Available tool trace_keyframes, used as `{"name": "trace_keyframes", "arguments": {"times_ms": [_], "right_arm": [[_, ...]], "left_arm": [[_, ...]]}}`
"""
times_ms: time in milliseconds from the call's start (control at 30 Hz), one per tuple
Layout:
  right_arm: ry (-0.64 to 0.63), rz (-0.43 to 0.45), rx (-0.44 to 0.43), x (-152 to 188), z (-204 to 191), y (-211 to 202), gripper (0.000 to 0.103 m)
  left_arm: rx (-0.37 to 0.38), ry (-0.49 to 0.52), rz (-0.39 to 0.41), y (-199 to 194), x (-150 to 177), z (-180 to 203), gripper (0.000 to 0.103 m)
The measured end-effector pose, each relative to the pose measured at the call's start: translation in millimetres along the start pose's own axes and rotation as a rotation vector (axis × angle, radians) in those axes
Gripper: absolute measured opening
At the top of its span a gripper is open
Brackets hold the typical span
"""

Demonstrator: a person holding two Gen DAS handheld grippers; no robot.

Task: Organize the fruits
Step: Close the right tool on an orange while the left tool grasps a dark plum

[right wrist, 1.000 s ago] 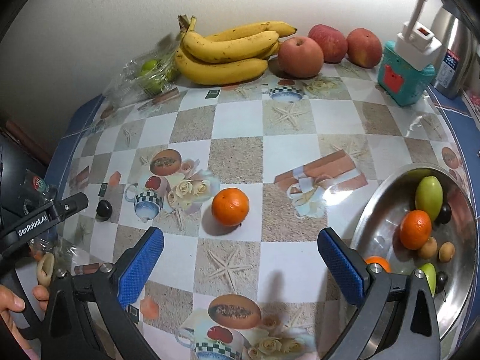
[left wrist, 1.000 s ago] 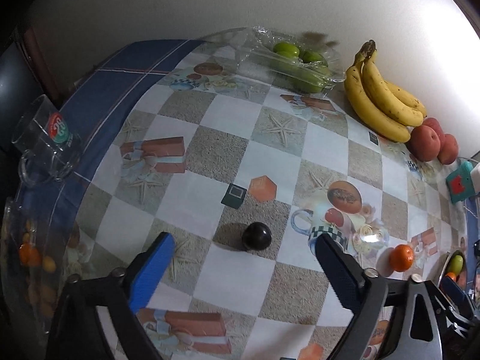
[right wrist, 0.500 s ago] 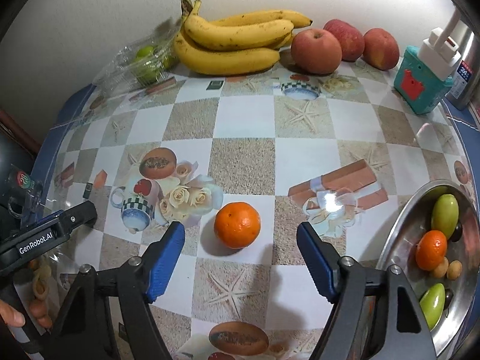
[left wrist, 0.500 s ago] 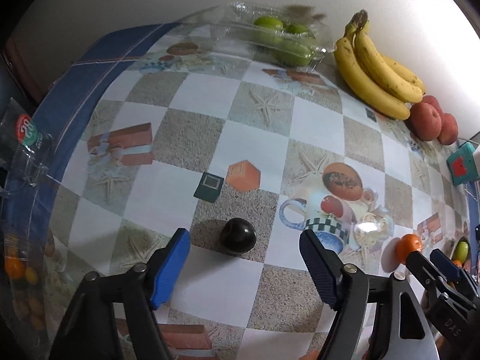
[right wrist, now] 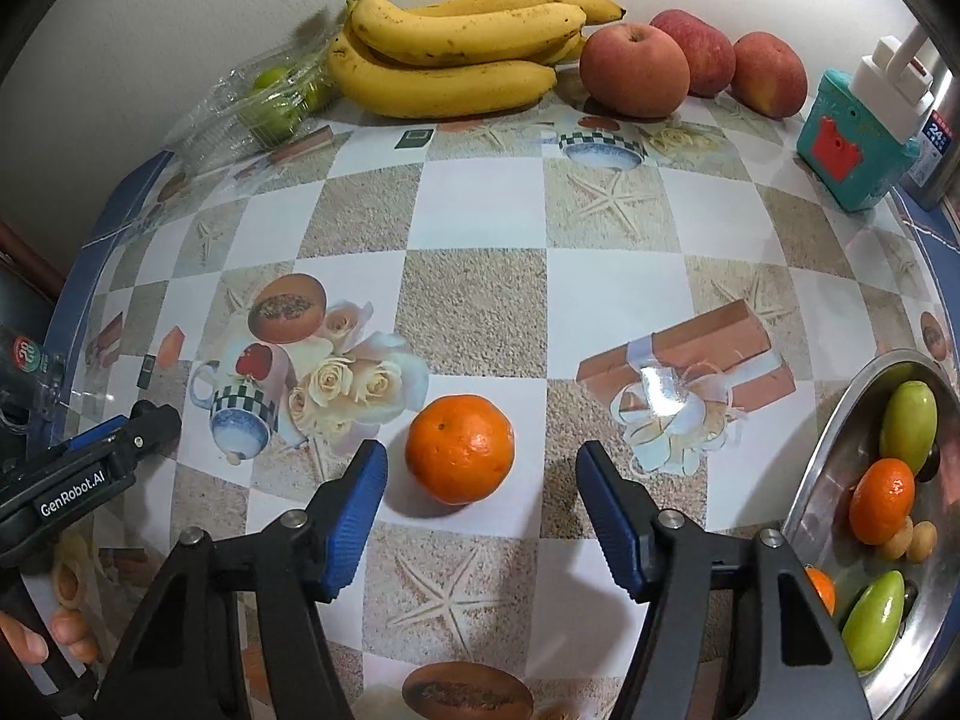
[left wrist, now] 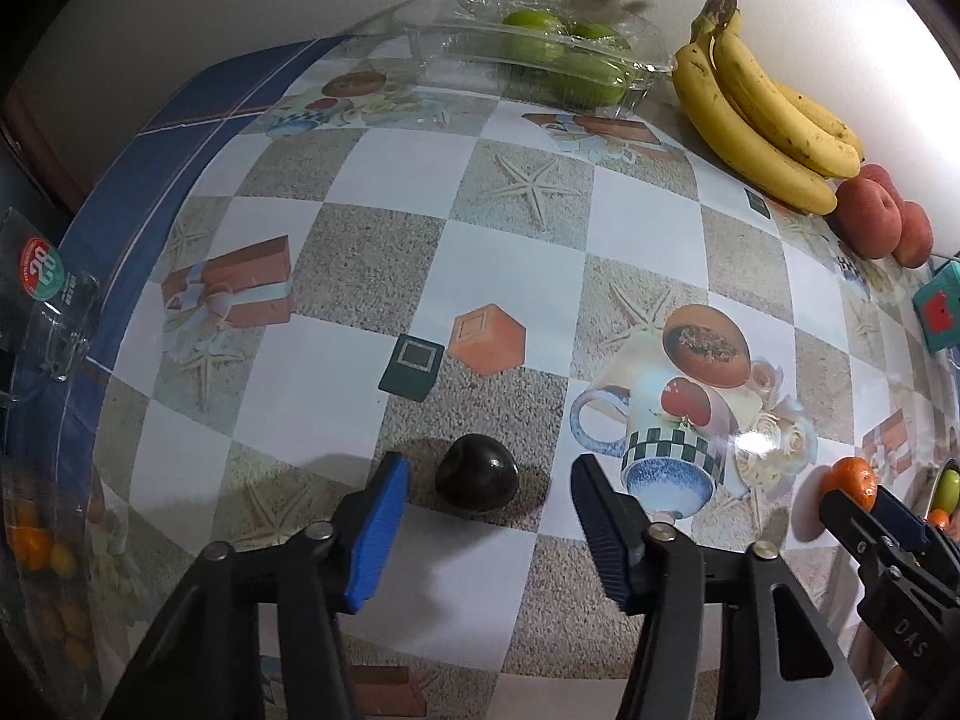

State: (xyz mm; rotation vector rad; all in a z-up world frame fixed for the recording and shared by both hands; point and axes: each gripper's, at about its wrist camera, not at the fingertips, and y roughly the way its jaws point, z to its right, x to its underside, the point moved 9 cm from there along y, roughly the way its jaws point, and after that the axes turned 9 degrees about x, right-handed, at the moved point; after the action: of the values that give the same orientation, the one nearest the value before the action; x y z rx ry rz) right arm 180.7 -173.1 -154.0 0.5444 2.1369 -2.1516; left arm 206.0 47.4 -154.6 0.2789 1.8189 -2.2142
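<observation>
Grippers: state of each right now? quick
Left gripper: open, holding nothing, fingers either side of the dark plum.
Right gripper: open, holding nothing, fingers either side of the orange.

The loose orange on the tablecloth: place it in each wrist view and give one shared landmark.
Left wrist: the orange sits far right, low, partly hidden by the right gripper.
Right wrist: the orange is centre, just ahead of the open fingers.
Shared landmark: the banana bunch by the wall.

Bright overhead light leaves glare patches on the glossy checkered tablecloth [right wrist: 480,228]; soft shadows, sharp centre, edges bent and dark.
</observation>
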Motion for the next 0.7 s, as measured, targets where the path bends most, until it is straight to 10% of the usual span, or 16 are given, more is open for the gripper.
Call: {"name": "trace_keyframes", "arguments": {"times_ms": [700], "right_arm": [[-0.051, 0.010, 0.029, 0.1, -9.1, 1.7, 0.038]], "left_arm": [[0.002, -0.018, 0.010, 4.3, -4.8, -4.4, 0.032]]}}
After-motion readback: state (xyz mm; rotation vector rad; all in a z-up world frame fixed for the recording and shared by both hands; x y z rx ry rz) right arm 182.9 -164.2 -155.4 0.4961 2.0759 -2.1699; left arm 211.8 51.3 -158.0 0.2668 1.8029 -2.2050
